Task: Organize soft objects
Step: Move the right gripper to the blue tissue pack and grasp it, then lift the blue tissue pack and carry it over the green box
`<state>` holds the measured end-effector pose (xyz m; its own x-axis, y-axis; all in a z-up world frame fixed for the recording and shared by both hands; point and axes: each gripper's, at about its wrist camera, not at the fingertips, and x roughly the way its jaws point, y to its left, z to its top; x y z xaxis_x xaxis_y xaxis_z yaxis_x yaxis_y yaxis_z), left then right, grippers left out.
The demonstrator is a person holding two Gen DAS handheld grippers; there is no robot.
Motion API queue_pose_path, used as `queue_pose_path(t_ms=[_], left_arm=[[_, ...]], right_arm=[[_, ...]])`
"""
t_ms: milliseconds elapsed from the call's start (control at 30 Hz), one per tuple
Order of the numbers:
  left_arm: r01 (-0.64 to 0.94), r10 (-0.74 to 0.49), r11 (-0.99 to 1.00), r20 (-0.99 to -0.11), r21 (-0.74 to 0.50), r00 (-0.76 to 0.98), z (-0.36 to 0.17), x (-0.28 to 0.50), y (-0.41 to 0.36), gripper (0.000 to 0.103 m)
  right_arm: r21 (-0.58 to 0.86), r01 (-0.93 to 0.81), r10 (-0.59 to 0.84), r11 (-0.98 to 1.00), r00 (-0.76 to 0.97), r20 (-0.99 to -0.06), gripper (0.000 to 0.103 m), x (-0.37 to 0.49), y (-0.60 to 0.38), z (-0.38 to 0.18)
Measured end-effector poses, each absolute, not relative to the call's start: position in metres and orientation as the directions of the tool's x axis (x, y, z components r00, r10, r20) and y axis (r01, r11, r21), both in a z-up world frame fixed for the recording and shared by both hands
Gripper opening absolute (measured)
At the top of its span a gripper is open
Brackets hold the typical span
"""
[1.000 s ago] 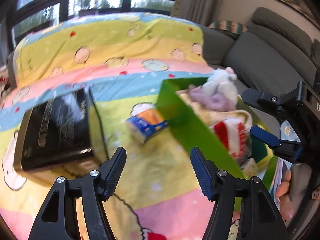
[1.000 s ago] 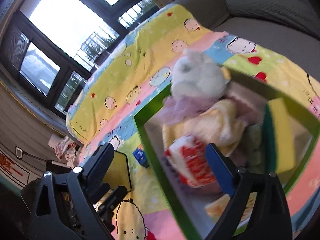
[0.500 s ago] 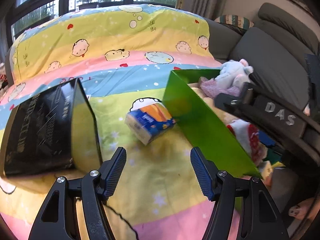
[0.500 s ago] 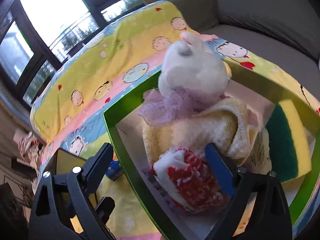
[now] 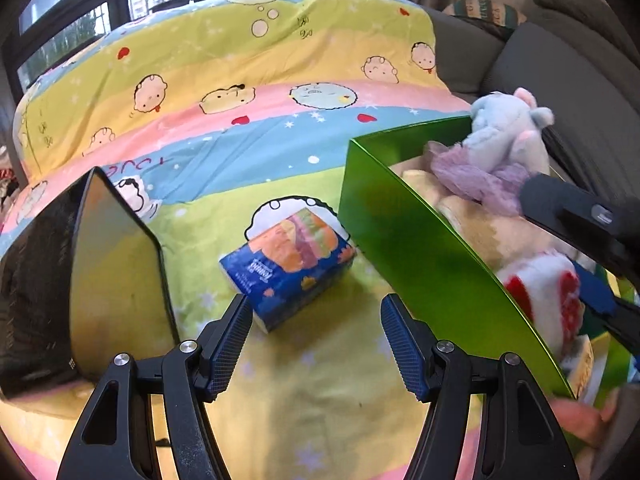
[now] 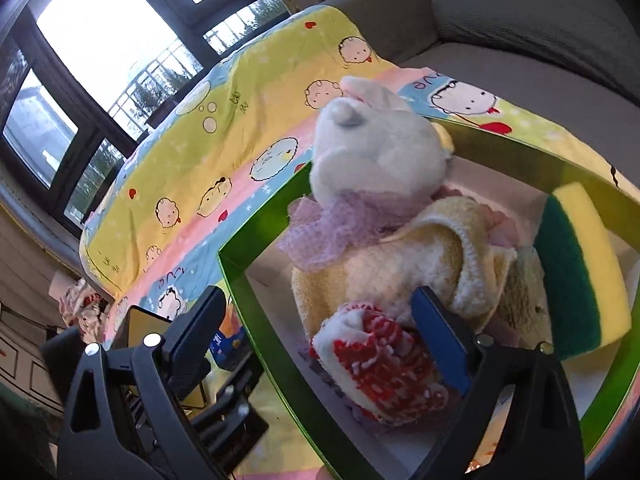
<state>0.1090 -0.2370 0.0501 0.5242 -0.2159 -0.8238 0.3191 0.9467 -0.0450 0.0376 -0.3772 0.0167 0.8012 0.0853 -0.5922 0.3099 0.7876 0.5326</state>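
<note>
A blue and orange tissue pack [image 5: 289, 268] lies on the cartoon blanket [image 5: 248, 120], just ahead of my open, empty left gripper [image 5: 316, 344]. To its right stands a green box [image 5: 420, 248] holding a white plush toy [image 6: 376, 152] with a purple scarf, a yellow towel [image 6: 408, 264], a red and white cloth [image 6: 380, 364] and a yellow-green sponge [image 6: 580, 264]. My right gripper [image 6: 320, 344] is open and empty, straddling the box's near left wall [image 6: 276, 344] above the red and white cloth. The right gripper also shows in the left wrist view [image 5: 592, 256].
A black box [image 5: 52, 280] with a gold side stands on the blanket left of the tissue pack. A grey sofa [image 6: 520, 20] runs behind the green box. Windows [image 6: 100, 40] lie at the back. A hand [image 5: 576, 420] shows at the lower right.
My left gripper has come closer to the tissue pack, which now sits nearer its fingertips. My right gripper has moved closer over the green box's contents. Both stay open.
</note>
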Motion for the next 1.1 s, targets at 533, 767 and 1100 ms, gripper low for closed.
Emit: queue_pose_path(t_ms=[533, 767, 1100], left_arm=[[0.138, -0.302, 0.952, -0.760, -0.273, 0.576, 0.092, 0.005, -0.106, 0.067], [0.022, -0.205, 0.969, -0.753, -0.245, 0.625, 0.095, -0.006, -0.058, 0.067], [-0.041, -0.185, 0.963, -0.763, -0.267, 0.619, 0.087, -0.005, -0.022, 0.067]], right_arm=[[0.331, 0.043, 0.218, 0.943, 0.671, -0.708, 0.048, 0.080, -0.305, 0.056], [0.170, -0.090, 0.191, 0.981, 0.523, -0.831, 0.032, 0.171, -0.223, 0.044], [0.003, -0.083, 0.035, 0.997, 0.391, -0.920, 0.030, 0.218, -0.204, -0.004]])
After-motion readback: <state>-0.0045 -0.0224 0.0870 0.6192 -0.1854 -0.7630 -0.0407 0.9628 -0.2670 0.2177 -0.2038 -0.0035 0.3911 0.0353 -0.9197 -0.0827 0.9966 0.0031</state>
